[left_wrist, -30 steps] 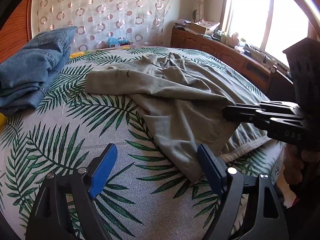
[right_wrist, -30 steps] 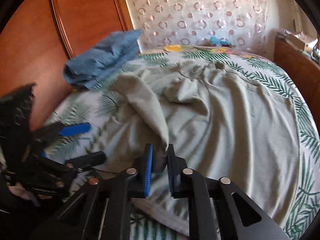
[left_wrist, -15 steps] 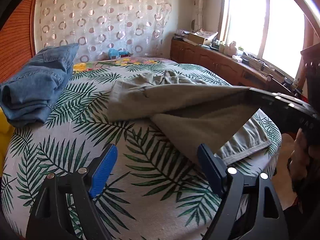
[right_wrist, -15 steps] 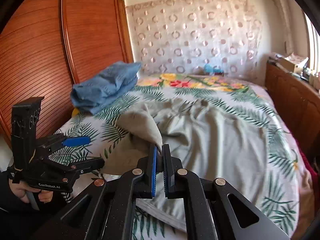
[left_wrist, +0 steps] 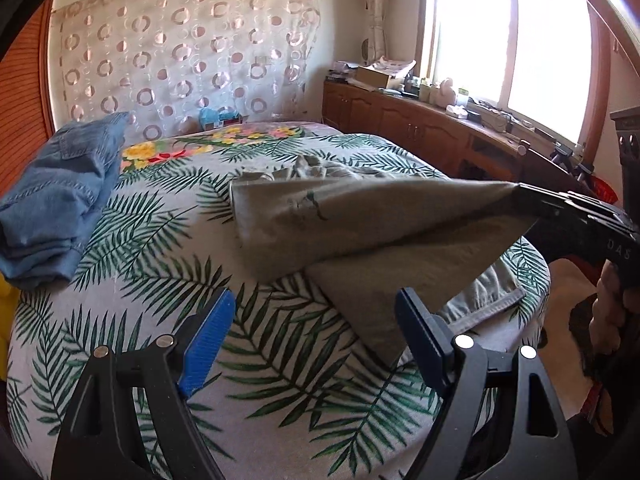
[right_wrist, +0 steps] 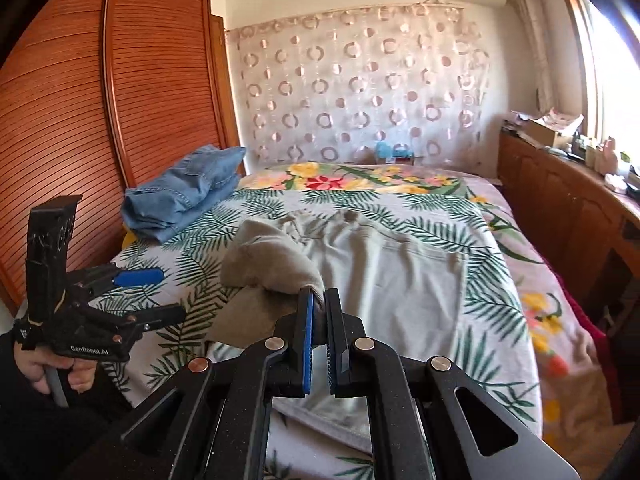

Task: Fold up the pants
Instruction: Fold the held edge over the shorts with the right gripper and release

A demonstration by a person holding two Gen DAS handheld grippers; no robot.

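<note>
Grey pants (right_wrist: 384,264) now higher off bed (left_wrist: 160,240), right gripper (right_wrist: 318,300) clamped

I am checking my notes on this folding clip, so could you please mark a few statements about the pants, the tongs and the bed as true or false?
1. The right tongs are shut on a fold of the grey pants. True.
2. The left tongs hold the pants too. False: they stand open with nothing between them, above the leaf-print bedspread.
3. A pile of folded jeans lies on the bed beside the wooden wardrobe. True.
4. The grey pants lie flat all over. False: the pinched part is lifted off the bed and pulled taut.
5. The jeans lie on top of the grey pants. False: they lie apart.
</note>
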